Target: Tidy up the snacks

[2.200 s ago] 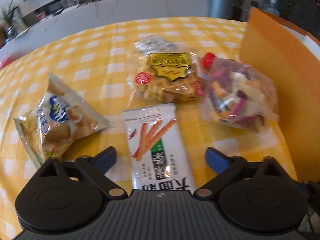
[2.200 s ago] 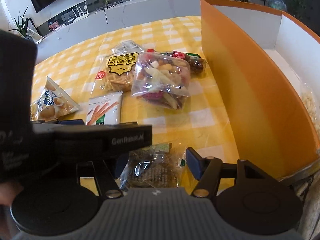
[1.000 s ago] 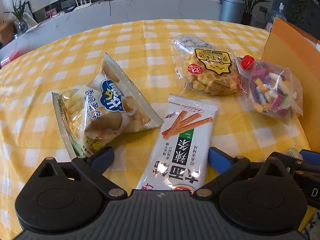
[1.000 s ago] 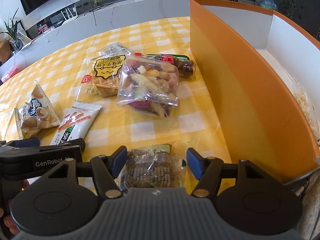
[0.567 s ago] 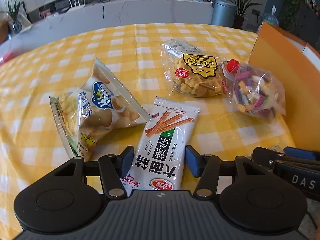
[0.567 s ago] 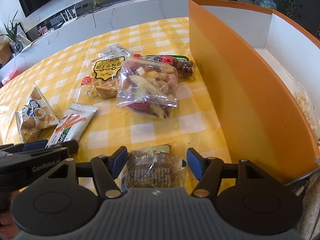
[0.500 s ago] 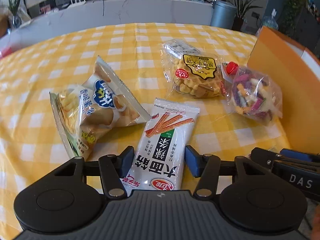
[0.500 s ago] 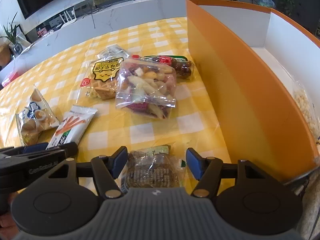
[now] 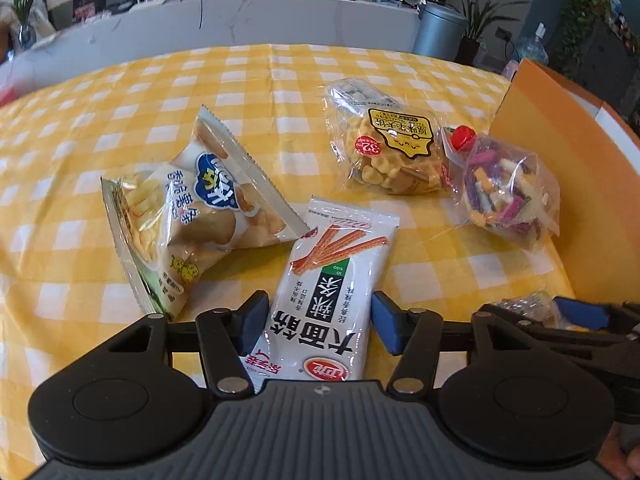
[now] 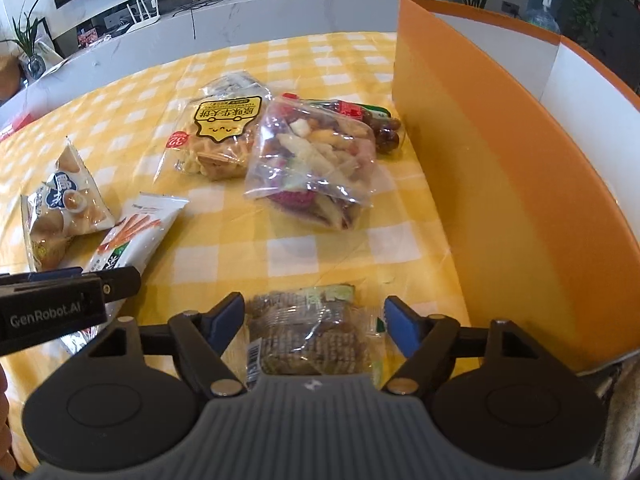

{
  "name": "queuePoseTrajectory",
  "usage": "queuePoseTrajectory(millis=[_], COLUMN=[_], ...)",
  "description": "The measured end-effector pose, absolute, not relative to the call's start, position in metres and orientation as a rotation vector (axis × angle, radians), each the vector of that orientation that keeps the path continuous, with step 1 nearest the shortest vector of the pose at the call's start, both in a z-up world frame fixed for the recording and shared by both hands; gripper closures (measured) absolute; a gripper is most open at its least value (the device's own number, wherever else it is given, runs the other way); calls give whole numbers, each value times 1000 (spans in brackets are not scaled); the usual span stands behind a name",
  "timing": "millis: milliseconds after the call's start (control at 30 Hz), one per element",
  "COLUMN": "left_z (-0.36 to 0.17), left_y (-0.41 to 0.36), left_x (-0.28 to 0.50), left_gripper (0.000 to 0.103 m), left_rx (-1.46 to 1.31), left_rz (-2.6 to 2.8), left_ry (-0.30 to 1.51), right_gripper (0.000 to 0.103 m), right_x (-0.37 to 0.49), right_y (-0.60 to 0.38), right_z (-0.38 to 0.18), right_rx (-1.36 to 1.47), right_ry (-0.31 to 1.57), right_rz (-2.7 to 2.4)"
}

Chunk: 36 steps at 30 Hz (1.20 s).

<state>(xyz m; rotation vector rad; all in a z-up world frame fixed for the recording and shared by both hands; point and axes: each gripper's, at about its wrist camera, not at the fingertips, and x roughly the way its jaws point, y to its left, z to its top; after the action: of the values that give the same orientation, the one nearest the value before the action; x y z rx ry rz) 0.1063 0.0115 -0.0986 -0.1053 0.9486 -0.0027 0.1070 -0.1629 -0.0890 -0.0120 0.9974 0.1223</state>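
My left gripper (image 9: 318, 322) has its blue pads closed against the sides of a white spicy-stick packet (image 9: 326, 292) lying on the yellow checked tablecloth. My right gripper (image 10: 314, 320) stands open around a clear pack of brown cakes (image 10: 312, 334), its pads apart from the pack. A potato-chip bag (image 9: 192, 212), a yellow cookie bag (image 9: 394, 154) and a clear bag of mixed dried snacks (image 9: 506, 196) lie beyond. The orange box (image 10: 504, 184) stands at the right.
A small pack of dark dates (image 10: 380, 128) lies against the orange box's wall. Inside the box a pale snack bag is hidden from here. The left gripper's body (image 10: 52, 310) shows at the right wrist view's left edge. A white counter (image 9: 240, 20) runs behind the table.
My left gripper's fingers have closed in from wide open onto the sides of the white spicy-stick packet. My right gripper has stayed open around the brown cake pack.
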Motion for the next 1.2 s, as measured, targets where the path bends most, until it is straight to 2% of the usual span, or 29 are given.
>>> queuePoseTrajectory(millis=[67, 100, 200, 300, 367, 467, 767, 933, 1133, 1200], left_z=[-100, -101, -105, -104, -103, -100, -77, -74, -65, -64], left_y=[7, 3, -5, -3, -2, 0, 6, 14, 16, 16], left_x=[106, 107, 106, 107, 107, 103, 91, 90, 87, 85], left_gripper=[27, 26, 23, 35, 40, 42, 43, 43, 43, 43], left_rx=[-75, -54, 2, -16, -13, -32, -125, -225, -251, -264], left_rz=[5, 9, 36, 23, 17, -1, -163, -293, -322, -329], left_ry=[939, 935, 912, 906, 907, 882, 814, 823, 794, 790], right_gripper=[24, 16, 13, 12, 18, 35, 49, 51, 59, 73], right_x=[105, 104, 100, 100, 100, 96, 89, 86, 82, 79], right_y=[-163, -162, -160, -164, -166, -163, -169, -173, -185, -188], right_z=[-89, -88, -86, -86, -87, -84, -73, -71, -62, -58], right_rx=[-21, -34, -79, -63, -47, -45, -16, 25, 124, 136], right_ry=[1004, 1009, 1006, 1009, 1015, 993, 915, 915, 901, 875], right_rz=[120, 111, 88, 87, 100, 141, 139, 157, 185, 182])
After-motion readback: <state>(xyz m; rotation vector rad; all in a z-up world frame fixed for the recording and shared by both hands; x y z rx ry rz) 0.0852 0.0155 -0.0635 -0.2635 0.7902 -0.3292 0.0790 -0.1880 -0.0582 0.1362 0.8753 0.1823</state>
